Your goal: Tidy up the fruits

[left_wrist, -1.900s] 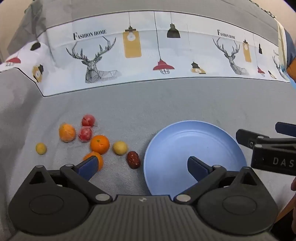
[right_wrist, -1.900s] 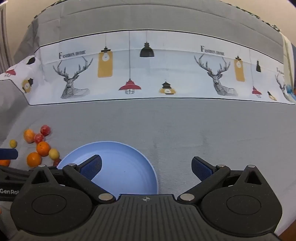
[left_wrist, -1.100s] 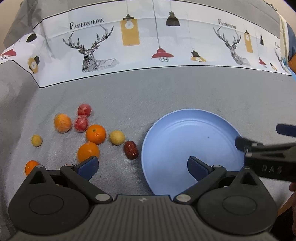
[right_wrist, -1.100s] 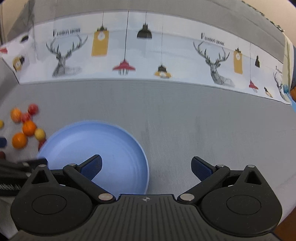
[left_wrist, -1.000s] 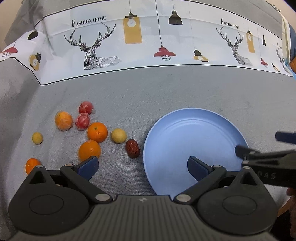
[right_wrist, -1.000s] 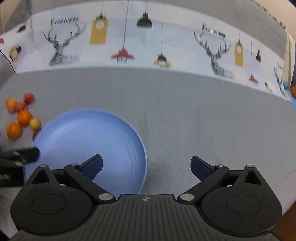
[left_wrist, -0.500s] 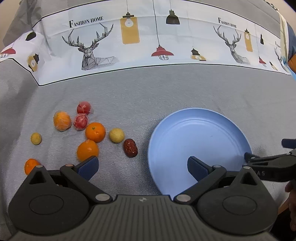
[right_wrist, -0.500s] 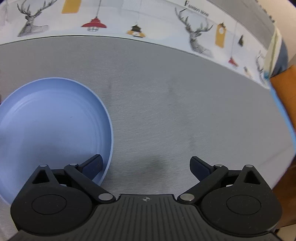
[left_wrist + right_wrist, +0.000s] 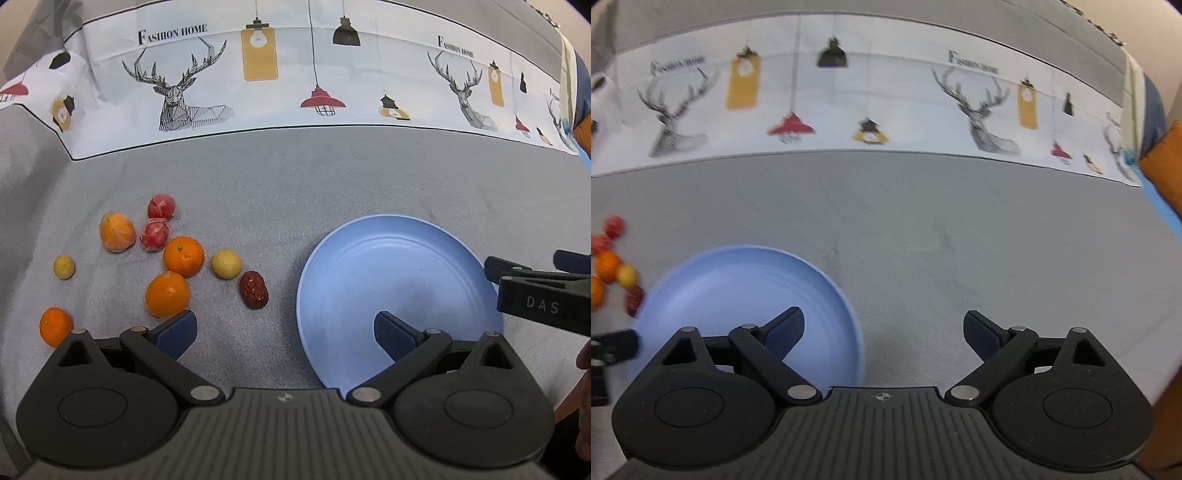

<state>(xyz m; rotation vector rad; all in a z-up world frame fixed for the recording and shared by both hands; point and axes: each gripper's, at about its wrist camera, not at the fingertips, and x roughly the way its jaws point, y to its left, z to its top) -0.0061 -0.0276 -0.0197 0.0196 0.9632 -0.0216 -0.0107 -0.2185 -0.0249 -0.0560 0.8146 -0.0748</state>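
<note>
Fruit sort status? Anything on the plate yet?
Done: nothing; the blue plate is empty. In hand: nothing; left gripper open over the cloth, right gripper closing on nothing. Left: every fruit, oranges, red ones, yellow ones and the date.

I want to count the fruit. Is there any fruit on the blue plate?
No fruit shows on the blue plate; its visible surface is bare. The left gripper covers the plate's near edge, so that strip is hidden. All the fruit, like the nearest orange, lies on the cloth beside it.
</note>
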